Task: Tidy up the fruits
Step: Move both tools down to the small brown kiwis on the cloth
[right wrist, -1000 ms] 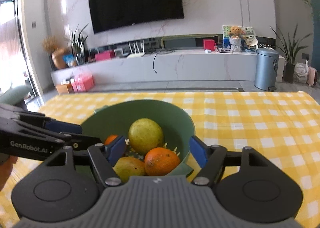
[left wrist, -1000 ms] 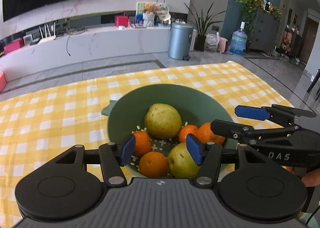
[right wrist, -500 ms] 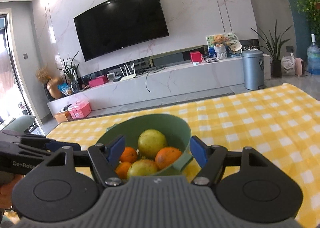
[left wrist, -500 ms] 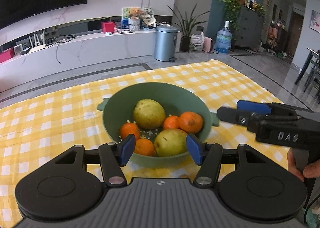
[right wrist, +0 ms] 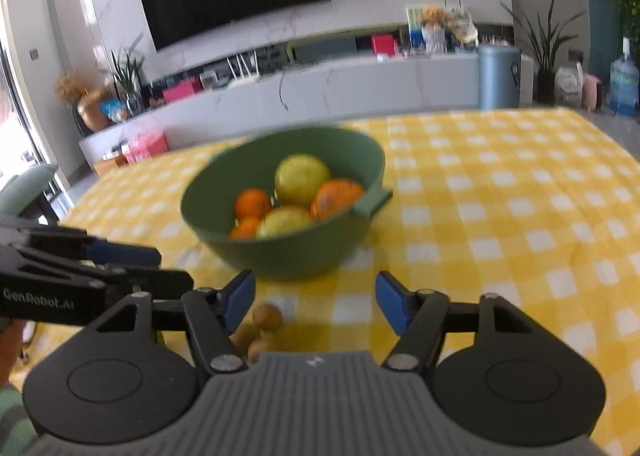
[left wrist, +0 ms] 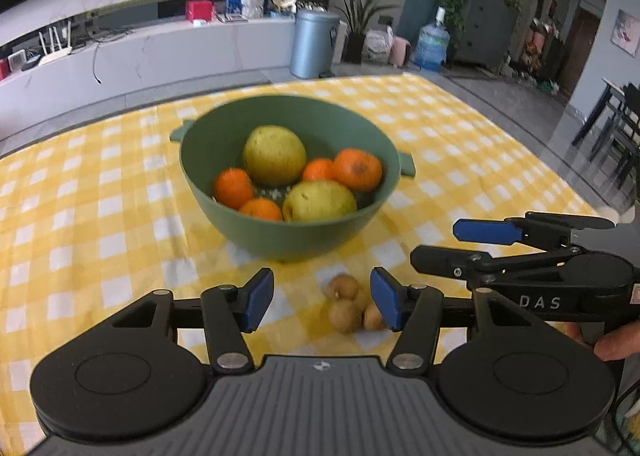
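Observation:
A green bowl [left wrist: 248, 223] [right wrist: 280, 256] with side handles stands on the yellow checked cloth and holds two yellow-green pears [left wrist: 274, 155] and several oranges [left wrist: 357, 169]. Three small brown fruits [left wrist: 343, 299] [right wrist: 266, 318] lie on the cloth in front of the bowl. My left gripper [left wrist: 322, 300] hangs over the near cloth with its jaws closing; the brown fruits lie below, near its right pad, untouched. My right gripper [right wrist: 316, 300] hovers beside it, jaws closing on nothing. Each gripper shows in the other's view, the right gripper [left wrist: 520, 240] and the left gripper [right wrist: 88, 268].
The table [left wrist: 480, 159] ends at the far side and on the right, with grey floor beyond. A person's fingers [left wrist: 612, 344] hold the right gripper's handle. A TV wall, a long white cabinet [left wrist: 160, 55] and a bin [left wrist: 314, 43] stand far behind.
Both grippers have pulled back from over the bowl toward the near side of the table and tilted down. The small brown fruits have come into view. Both jaws have narrowed a little.

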The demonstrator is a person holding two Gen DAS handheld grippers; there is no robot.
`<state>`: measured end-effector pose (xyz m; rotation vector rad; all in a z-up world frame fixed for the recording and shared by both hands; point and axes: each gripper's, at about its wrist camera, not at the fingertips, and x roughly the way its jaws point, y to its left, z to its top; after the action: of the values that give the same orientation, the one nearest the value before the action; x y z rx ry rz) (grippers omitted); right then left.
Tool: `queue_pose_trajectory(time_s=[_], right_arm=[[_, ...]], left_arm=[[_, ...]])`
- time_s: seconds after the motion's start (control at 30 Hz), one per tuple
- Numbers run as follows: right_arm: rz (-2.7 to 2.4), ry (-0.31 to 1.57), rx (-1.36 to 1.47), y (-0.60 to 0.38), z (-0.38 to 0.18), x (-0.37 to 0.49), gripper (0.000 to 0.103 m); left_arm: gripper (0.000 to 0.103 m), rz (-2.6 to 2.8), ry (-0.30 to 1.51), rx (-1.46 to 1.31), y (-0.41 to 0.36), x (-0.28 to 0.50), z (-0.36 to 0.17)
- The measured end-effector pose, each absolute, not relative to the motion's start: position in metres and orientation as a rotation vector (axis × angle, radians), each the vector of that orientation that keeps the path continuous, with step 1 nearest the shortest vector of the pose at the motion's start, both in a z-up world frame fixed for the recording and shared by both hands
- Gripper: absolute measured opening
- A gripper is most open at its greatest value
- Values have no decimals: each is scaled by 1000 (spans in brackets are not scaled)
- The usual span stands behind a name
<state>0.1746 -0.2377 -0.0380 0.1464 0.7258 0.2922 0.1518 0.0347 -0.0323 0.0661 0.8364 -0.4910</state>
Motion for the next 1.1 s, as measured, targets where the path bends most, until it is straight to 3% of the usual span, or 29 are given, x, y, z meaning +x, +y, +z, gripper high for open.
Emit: queue_pose_trajectory(time_s=[0.23, 0.37, 0.53, 1.1], right_arm=[[274, 884, 170, -242, -60, 177, 43], [289, 936, 166, -239, -67, 177, 31], [315, 938, 124, -231, -68, 175, 31], [314, 955, 123, -228, -76, 184, 27]], left_arm=[[51, -552, 936, 120, 31, 147, -52], [48, -579, 960, 159, 25, 144, -60], [44, -589, 948, 170, 20, 143, -63], [43, -594, 917, 253, 4, 160, -80]])
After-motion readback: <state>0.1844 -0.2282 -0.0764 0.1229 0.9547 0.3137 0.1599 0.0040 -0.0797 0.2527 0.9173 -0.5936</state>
